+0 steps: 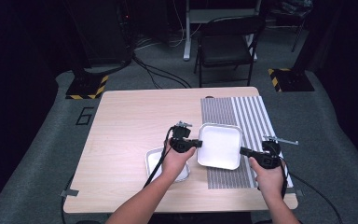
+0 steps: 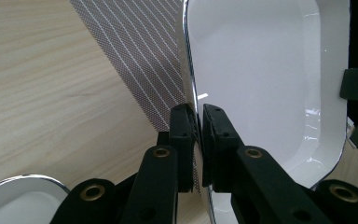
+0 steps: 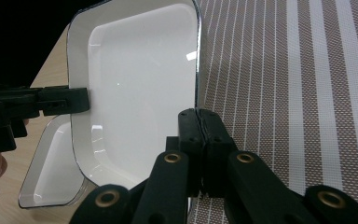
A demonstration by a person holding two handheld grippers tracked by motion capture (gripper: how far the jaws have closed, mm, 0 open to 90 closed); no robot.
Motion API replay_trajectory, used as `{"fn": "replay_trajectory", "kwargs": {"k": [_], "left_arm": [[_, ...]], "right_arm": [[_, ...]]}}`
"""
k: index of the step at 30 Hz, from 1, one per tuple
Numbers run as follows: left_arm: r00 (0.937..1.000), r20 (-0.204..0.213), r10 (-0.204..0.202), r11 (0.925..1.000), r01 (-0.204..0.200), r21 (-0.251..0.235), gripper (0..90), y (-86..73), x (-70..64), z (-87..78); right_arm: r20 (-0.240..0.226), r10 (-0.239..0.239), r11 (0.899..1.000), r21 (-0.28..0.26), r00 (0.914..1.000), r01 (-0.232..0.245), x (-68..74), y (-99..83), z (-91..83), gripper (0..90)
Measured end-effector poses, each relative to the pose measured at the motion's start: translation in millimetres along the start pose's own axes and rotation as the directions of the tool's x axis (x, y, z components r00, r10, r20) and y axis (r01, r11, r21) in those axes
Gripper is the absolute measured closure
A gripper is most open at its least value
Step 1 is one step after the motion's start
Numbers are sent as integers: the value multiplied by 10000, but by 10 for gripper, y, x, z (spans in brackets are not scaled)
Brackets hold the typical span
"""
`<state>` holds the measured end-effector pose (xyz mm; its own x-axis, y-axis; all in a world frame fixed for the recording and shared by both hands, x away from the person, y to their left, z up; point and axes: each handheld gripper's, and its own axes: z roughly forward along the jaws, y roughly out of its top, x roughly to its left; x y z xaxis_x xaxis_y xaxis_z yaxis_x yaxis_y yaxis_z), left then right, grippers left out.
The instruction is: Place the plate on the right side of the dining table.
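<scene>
Tray [image 1: 220, 145], white and square, sits centre-right of the high view over the striped mat [image 1: 242, 114]. My left gripper [image 1: 192, 143] pinches its left rim; my right gripper [image 1: 248, 151] has fingers [image 3: 191, 128] closed on its right rim. Second tray [image 1: 154, 161] rests on the surface [image 1: 126, 121], lower left.

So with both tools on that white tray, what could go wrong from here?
Each tool, left tool and right tool, pinches only the thin rim of the white tray, on opposite sides. The glossy edge could slip out of one if the hands move unevenly.

If one side drops, the tray might land on the second tray lying beside it near the left hand.

Its right part is over the striped mat, so dragging it could probably ruck the mat.
</scene>
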<state>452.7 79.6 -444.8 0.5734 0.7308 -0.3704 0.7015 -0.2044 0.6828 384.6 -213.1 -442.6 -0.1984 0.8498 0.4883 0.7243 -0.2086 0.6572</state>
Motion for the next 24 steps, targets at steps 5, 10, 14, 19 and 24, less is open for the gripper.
{"fn": "replay_trajectory", "kwargs": {"k": [5, 10, 14, 19, 24], "left_arm": [[10000, 62, 68, 9999, -68, 101, 828, 25, -47, 59], [9998, 204, 43, 9999, -45, 110, 827, 35, -105, 119], [9995, 246, 181, 9995, -187, 258, 827, 47, -156, 169], [9992, 264, 284, 9992, -292, 289, 826, 68, -200, 202], [9990, 329, 313, 9991, -323, 290, 825, 104, -253, 233]], "right_arm": [[84, 129, 9999, -62, 9999, -129, -65, 2, -57, 889], [113, 121, 9998, -133, 9999, -119, -125, -1, -99, 890], [126, 169, 9998, -135, 9998, -167, -188, -22, -151, 890], [150, 224, 9996, -191, 9996, -221, -230, -19, -186, 889], [169, 274, 9993, -259, 9995, -269, -272, -5, -236, 889]]}}
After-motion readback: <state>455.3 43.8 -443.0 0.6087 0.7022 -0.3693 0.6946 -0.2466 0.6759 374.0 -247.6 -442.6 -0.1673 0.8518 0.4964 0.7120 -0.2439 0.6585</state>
